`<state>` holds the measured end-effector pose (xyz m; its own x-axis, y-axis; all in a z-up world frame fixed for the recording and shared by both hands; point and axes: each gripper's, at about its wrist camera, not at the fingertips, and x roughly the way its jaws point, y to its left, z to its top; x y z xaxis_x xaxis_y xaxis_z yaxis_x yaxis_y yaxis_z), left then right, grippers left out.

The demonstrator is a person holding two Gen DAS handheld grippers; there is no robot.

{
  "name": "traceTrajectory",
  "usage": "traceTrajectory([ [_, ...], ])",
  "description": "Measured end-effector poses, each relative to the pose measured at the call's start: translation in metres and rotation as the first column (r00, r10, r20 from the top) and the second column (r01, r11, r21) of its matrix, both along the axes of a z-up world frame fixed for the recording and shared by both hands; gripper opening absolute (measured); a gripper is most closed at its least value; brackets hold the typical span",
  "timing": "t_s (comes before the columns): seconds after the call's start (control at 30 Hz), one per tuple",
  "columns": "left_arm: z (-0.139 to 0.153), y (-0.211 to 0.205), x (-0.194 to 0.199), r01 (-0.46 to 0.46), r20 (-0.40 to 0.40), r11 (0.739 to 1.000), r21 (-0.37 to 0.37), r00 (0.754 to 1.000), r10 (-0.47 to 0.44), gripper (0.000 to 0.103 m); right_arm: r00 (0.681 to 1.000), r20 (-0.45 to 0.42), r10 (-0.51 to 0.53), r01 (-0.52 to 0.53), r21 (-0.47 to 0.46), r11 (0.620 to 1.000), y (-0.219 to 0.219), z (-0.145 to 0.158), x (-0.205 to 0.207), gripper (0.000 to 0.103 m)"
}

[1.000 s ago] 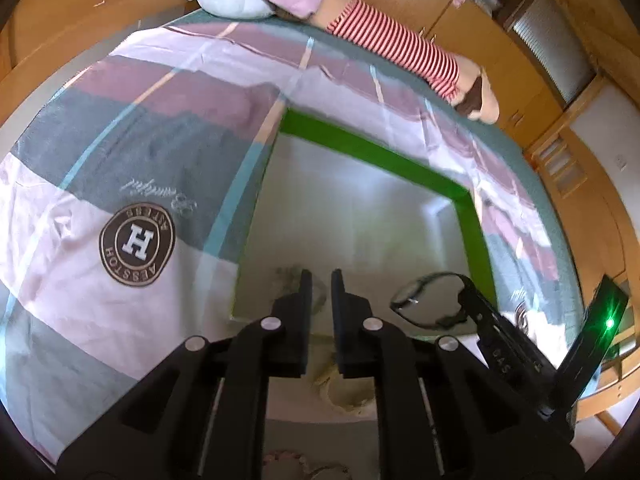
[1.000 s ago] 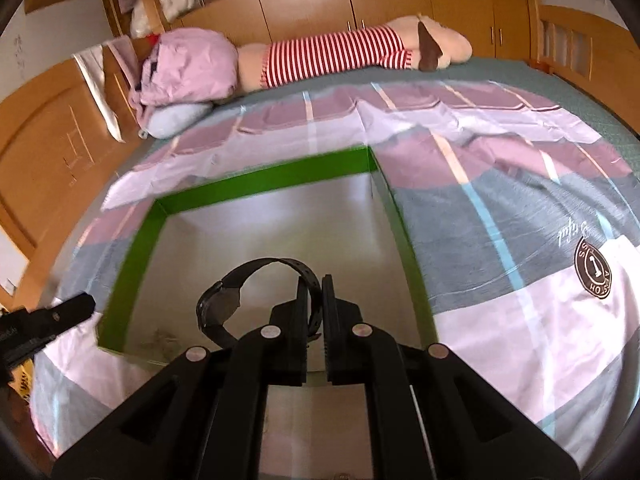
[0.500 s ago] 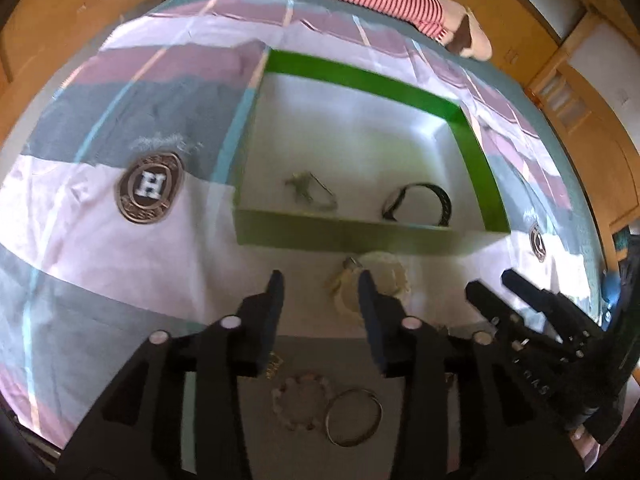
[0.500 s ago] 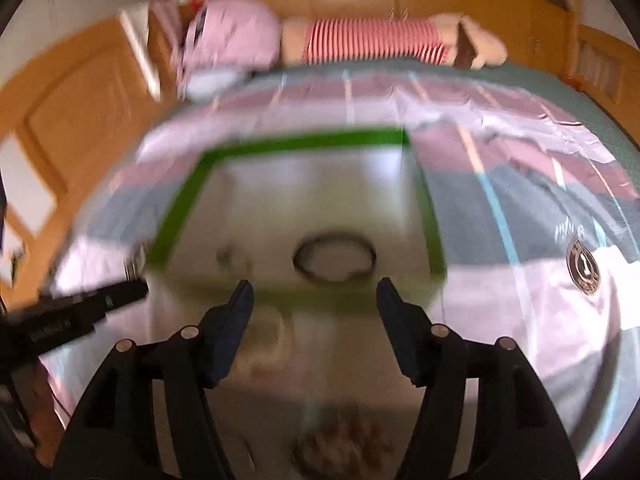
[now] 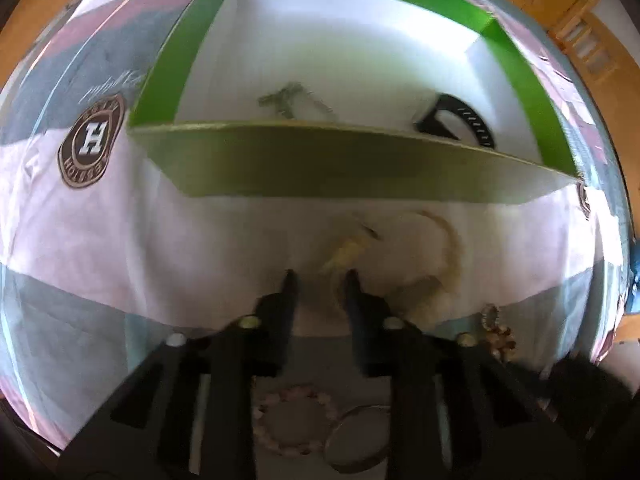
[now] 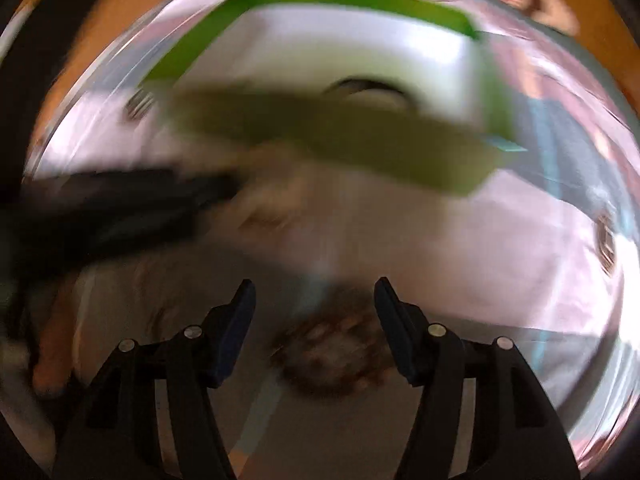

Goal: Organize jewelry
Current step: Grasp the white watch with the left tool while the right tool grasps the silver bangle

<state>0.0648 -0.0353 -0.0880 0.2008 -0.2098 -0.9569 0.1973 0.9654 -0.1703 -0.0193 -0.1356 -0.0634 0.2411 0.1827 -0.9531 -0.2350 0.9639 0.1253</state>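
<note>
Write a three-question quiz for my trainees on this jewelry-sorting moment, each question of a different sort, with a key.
1. True or false: the black bracelet lies inside the green box.
2. The left gripper is closest to: A) the pale yellow necklace B) the pink bead bracelet C) the box.
3. Fill in: the right gripper's jaws are ____.

Key: 1 true; 2 A; 3 open.

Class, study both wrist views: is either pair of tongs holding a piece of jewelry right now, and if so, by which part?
Nothing is held. The left tongs are open around the pale necklace, not yet closed. The right tongs are open above a blurred brown beaded bracelet.
</note>
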Motion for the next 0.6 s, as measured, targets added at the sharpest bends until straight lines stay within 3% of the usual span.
traceTrajectory([
  [0.13,-0.002,0.003,0.002,-0.015,-0.006,1.000,-0.019,1.000,0.015,0.025,0.991,-0.010,0.130,-0.130,-0.018,0.991,0.036,-0.013,-0.015,0.062],
  [0.23,-0.003,0.005,0.002,-0.013,-0.005,1.000,-0.017,1.000,0.013,0.031,0.987,-0.018,0.161,-0.162,-0.077,0.984,0.053,-0.029,-0.017,0.048],
  [0.27,-0.004,0.005,0.001,-0.012,-0.002,1.000,-0.016,1.000,0.012,0.032,0.986,-0.004,0.165,-0.165,-0.086,0.983,0.056,-0.030,-0.017,0.048],
  [0.3,-0.004,0.006,0.001,-0.017,-0.004,1.000,-0.023,1.000,0.016,0.032,0.984,0.012,0.178,-0.176,-0.093,0.980,0.059,-0.029,-0.017,0.043],
  [0.4,-0.006,0.005,0.000,-0.020,-0.008,0.999,-0.027,1.000,0.019,0.032,0.988,0.000,0.157,-0.157,-0.059,0.986,0.055,-0.027,-0.013,0.011],
  [0.43,-0.006,0.004,0.000,-0.020,-0.005,1.000,-0.019,1.000,0.020,0.032,0.989,-0.005,0.145,-0.145,-0.050,0.988,0.051,-0.026,-0.011,0.005],
  [0.6,-0.002,0.004,-0.001,-0.010,-0.009,1.000,-0.006,1.000,0.010,0.012,1.000,0.000,0.024,-0.024,-0.084,0.996,0.021,-0.023,0.006,0.005],
])
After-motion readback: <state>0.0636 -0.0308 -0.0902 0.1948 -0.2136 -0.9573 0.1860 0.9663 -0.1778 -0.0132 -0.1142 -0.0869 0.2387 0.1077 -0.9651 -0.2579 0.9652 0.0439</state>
